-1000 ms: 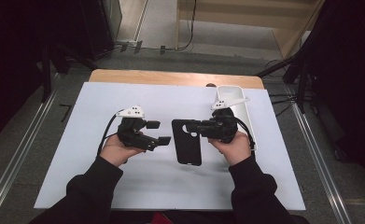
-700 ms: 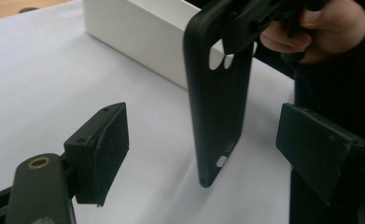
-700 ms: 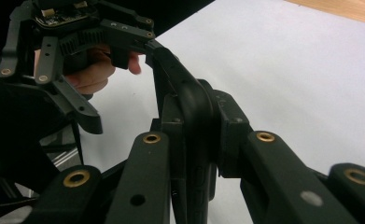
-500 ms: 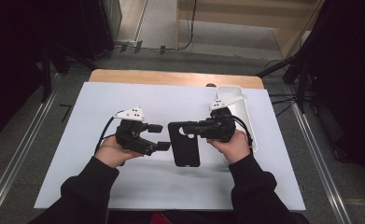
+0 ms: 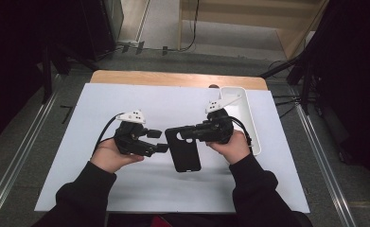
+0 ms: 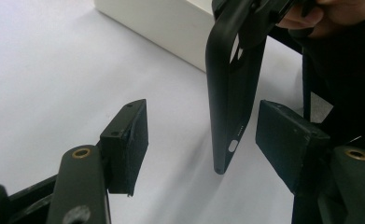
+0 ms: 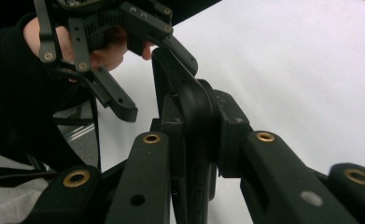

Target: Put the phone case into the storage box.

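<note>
While the right gripper's [image 5: 190, 134] jaws clamp the matte black phone case [image 5: 185, 149], the left gripper's [image 5: 160, 140] jaws, just closing, straddle its edge untouched.

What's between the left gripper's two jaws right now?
The black phone case, its lower edge hanging untouched between the left gripper's closing jaws, in the left gripper view.

The phone case [image 5: 186, 150] is a matte black, soft shell with a camera cutout near its upper end and small port openings along its lower edge. It is lifted off the white table cover, hanging edge-down and slightly tilted. Its upper end is clamped; its lower end hangs free between two pads, touching neither.
</note>
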